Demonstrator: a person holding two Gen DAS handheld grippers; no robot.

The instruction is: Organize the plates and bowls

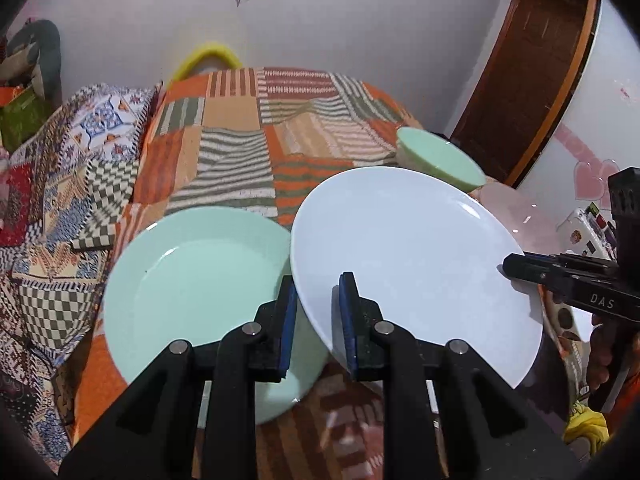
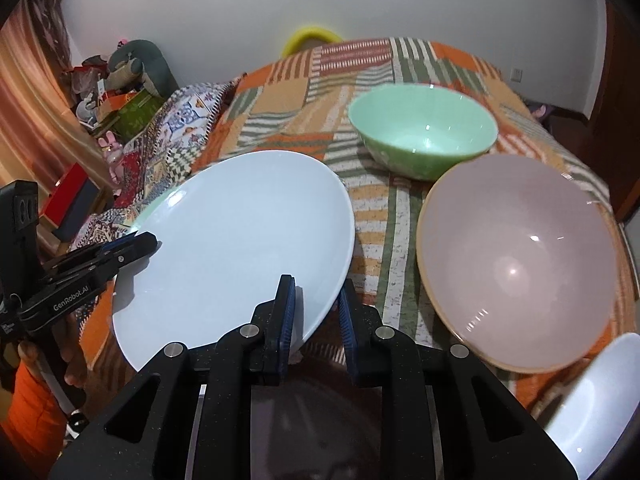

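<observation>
A pale blue plate (image 1: 412, 248) (image 2: 240, 240) hangs tilted above the patchwork-covered table (image 1: 240, 140), held at two sides. My left gripper (image 1: 318, 284) is shut on its near rim, and in the right wrist view the left gripper (image 2: 150, 242) clamps the plate's left edge. My right gripper (image 2: 316, 284) is shut on the rim nearest to it. From the left wrist view the right gripper (image 1: 510, 266) bites the plate's right edge. A mint green plate (image 1: 192, 280) lies on the cloth, partly under the raised plate.
A green bowl (image 2: 424, 128) (image 1: 440, 156) stands further back, and a large pink bowl (image 2: 516, 260) sits to its near right. A pale dish (image 2: 592, 400) shows at the lower right corner. Folded patterned cloths (image 1: 60, 200) lie left of the table.
</observation>
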